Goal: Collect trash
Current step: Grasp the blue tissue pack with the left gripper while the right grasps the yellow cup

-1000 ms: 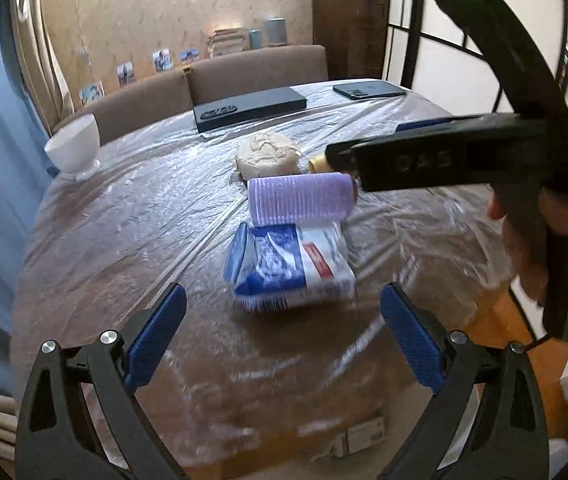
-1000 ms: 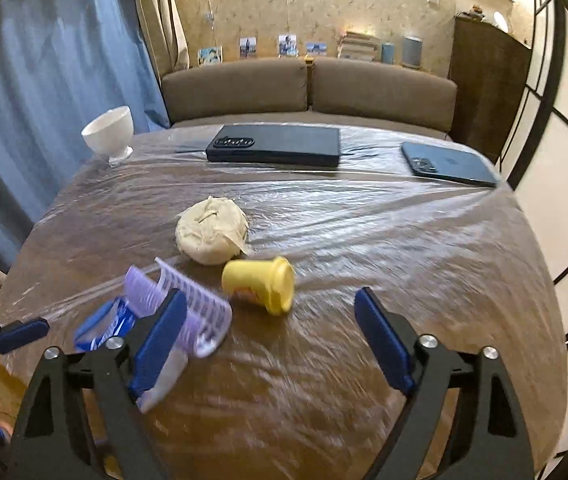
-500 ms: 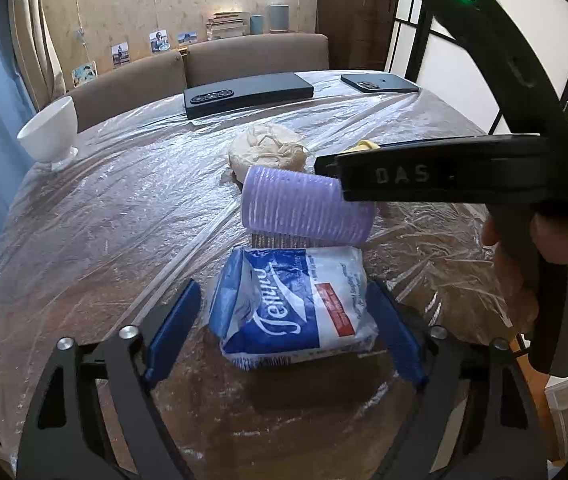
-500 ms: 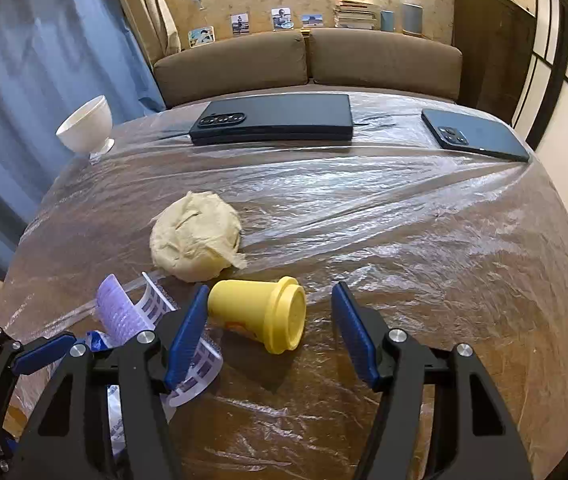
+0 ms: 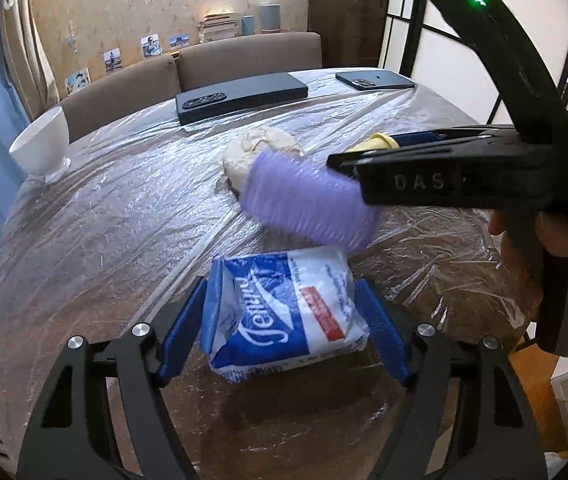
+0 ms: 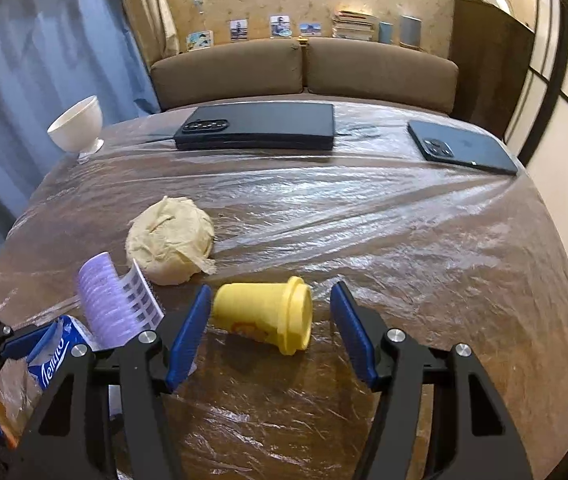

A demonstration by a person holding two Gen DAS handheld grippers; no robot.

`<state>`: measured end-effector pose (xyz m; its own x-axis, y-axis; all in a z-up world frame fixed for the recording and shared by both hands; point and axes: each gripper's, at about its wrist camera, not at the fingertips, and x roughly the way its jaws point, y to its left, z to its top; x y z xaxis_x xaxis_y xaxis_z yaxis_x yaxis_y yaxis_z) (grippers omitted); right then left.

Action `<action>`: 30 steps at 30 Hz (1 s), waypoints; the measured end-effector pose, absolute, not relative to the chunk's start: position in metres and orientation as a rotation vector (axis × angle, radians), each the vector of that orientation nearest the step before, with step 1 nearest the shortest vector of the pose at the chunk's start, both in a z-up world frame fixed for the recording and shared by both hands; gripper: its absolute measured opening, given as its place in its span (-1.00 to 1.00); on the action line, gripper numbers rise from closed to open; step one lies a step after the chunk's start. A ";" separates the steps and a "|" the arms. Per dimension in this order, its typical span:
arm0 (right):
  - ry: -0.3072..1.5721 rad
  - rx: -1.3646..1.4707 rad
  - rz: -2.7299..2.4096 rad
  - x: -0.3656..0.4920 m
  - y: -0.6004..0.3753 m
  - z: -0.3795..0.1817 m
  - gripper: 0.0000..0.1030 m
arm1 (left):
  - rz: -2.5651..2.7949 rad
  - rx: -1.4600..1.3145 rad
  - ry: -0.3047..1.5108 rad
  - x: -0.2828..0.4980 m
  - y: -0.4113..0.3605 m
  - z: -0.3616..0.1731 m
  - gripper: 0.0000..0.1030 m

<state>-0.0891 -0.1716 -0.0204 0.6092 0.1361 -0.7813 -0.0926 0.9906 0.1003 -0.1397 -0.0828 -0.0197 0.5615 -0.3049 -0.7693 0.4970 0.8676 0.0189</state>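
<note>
A blue-and-white tissue pack (image 5: pixel 284 312) lies near the table's front edge. My left gripper (image 5: pixel 281 281) has both blue pads against the pack's sides, and its jaws are still closing. A purple ribbed roller (image 5: pixel 308 204) leans on the pack's far edge, blurred. Behind it sits a crumpled beige paper ball (image 5: pixel 260 148). In the right wrist view a yellow cup (image 6: pixel 264 316) lies on its side between the fingers of my right gripper (image 6: pixel 271 286). The left pad is at its base, and a narrow gap shows at the lid. The paper ball (image 6: pixel 172 240) and roller (image 6: pixel 104 300) lie to its left.
Clear plastic film covers the round table (image 6: pixel 364 220). A white bowl (image 6: pixel 78 126) stands at the far left, a flat black device (image 6: pixel 258 126) at the back and a dark blue phone (image 6: pixel 460 148) at the back right. A hand (image 5: pixel 556 236) holds the right gripper.
Both grippers came forward and down. The left jaws narrowed onto the tissue pack, the right jaws narrowed around the yellow cup. The purple roller tipped up off the pack.
</note>
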 end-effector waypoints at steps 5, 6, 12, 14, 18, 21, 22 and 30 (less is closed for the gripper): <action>0.916 0.027 0.105 -0.091 -0.174 -0.024 0.20 | -0.462 0.292 0.841 -0.139 -0.085 -0.018 0.75; 0.918 0.028 0.107 -0.091 -0.174 -0.025 0.20 | -0.450 0.293 0.832 -0.139 -0.084 -0.017 0.75; 0.907 0.012 0.122 -0.094 -0.172 -0.027 0.07 | -0.477 0.218 0.848 -0.135 -0.076 -0.016 0.75; 0.909 0.007 0.123 -0.094 -0.171 -0.026 0.06 | -0.472 0.225 0.858 -0.135 -0.076 -0.017 0.75; 0.909 0.016 0.130 -0.096 -0.171 -0.027 -0.05 | -0.464 0.236 0.863 -0.138 -0.078 -0.019 0.67; 0.905 0.029 0.128 -0.097 -0.174 -0.027 -0.07 | -0.473 0.234 0.870 -0.140 -0.078 -0.020 0.23; 0.905 0.034 0.126 -0.097 -0.174 -0.026 -0.07 | -0.472 0.234 0.872 -0.141 -0.078 -0.021 0.21; 0.878 0.065 0.122 -0.107 -0.181 -0.017 -0.07 | -0.476 0.244 0.858 -0.147 -0.077 -0.017 0.06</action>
<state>-0.1072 -0.1811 -0.0167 0.6325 0.1336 -0.7629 -0.0799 0.9910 0.1073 -0.1469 -0.0765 -0.0172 0.5585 -0.3026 -0.7723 0.4951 0.8687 0.0176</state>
